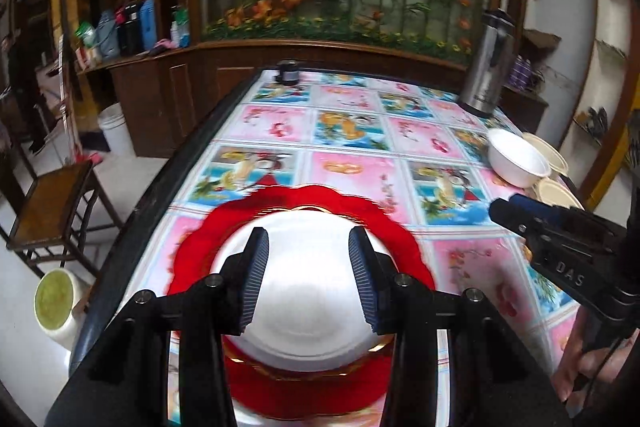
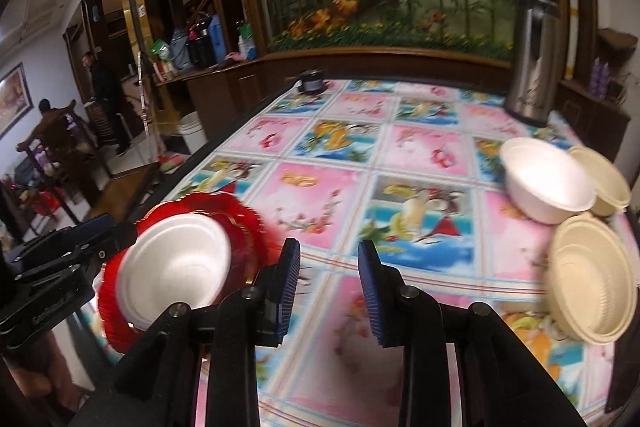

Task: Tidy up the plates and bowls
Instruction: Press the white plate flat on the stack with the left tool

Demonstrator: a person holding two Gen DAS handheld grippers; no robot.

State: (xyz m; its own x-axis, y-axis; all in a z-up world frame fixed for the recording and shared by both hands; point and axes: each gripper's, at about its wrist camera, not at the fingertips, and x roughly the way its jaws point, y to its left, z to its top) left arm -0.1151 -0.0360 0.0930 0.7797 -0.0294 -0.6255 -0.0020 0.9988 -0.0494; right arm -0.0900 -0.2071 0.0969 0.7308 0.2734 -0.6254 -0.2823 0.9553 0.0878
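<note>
A white bowl (image 1: 304, 291) sits in a red scalloped plate (image 1: 396, 227) at the table's near left edge. My left gripper (image 1: 308, 239) hovers just above that bowl, open, its blue pads (image 1: 256, 275) clear of the bowl. The right wrist view shows the same bowl (image 2: 176, 259) and plate (image 2: 240, 219) with the left gripper (image 2: 116, 233) beside them. My right gripper (image 2: 328, 259) is open over bare tablecloth with nothing between its fingers. It also shows as the right gripper (image 1: 504, 213) in the left wrist view. Another white bowl (image 2: 548, 183) and two cream bowls (image 2: 592, 267) (image 2: 604, 179) stand at the right.
The table (image 2: 340, 187) carries a colourful picture cloth. A steel thermos (image 2: 532, 59) stands at the far right and a small dark jar (image 2: 312, 81) at the far edge. A wooden chair (image 1: 52, 203) and a white bucket (image 1: 114, 131) are on the floor to the left.
</note>
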